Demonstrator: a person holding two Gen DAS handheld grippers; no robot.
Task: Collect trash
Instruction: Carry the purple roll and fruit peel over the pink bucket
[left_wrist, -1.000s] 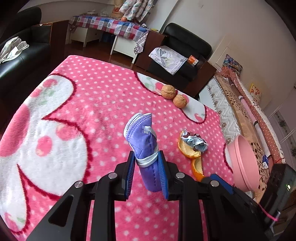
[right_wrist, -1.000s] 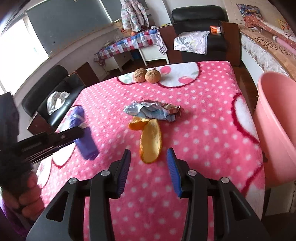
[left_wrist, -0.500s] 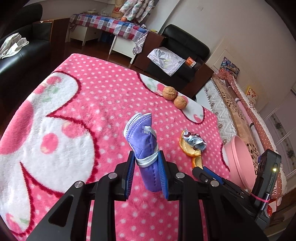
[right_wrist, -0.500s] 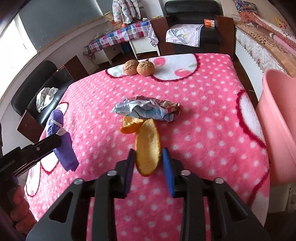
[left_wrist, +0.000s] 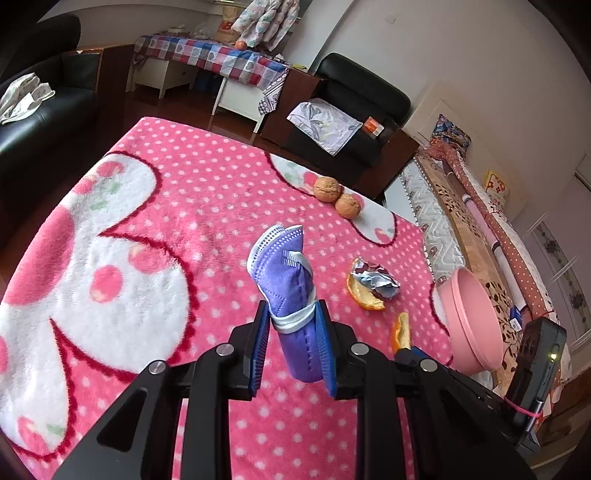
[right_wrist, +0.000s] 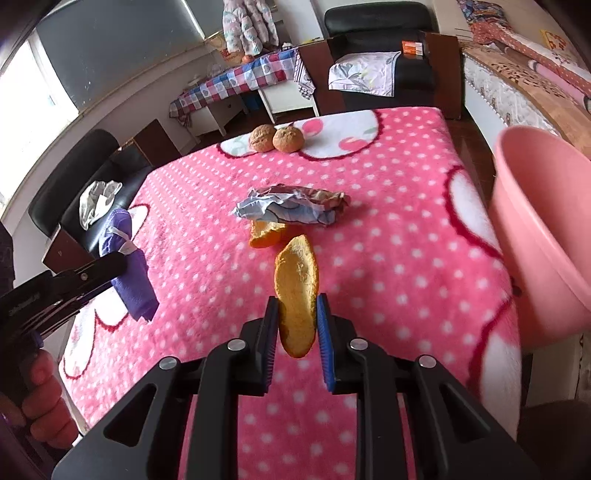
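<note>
The left tool (left_wrist: 291, 343) is clenched on a folded purple face mask (left_wrist: 286, 284), which stands upright between the blue pads with its white ear loop wrapped round its middle, lifted clear of the pink polka-dot blanket (left_wrist: 177, 206) that covers the worktop. The right tool (right_wrist: 297, 332) has just been closing its jaws, and a long strip of orange peel (right_wrist: 297, 291) now sits pinched between its pads, pale inner side up, its far end reaching out past the fingertips. Just beyond that strip, a 2nd curled piece of orange peel (right_wrist: 266, 236) lies on the blanket, touching a crumpled foil wrapper (right_wrist: 291, 208) that rests partly over it. 2 walnuts (right_wrist: 277, 138) sit side by side, touching, near the far edge of the worktop. A pink plastic bin (right_wrist: 535, 229) stands off the right edge of the worktop, its open mouth tilted toward the blanket. In the right wrist view, the left tool with the mask shows at the left, a person's hand (right_wrist: 44, 406) gripping its handle.
</note>
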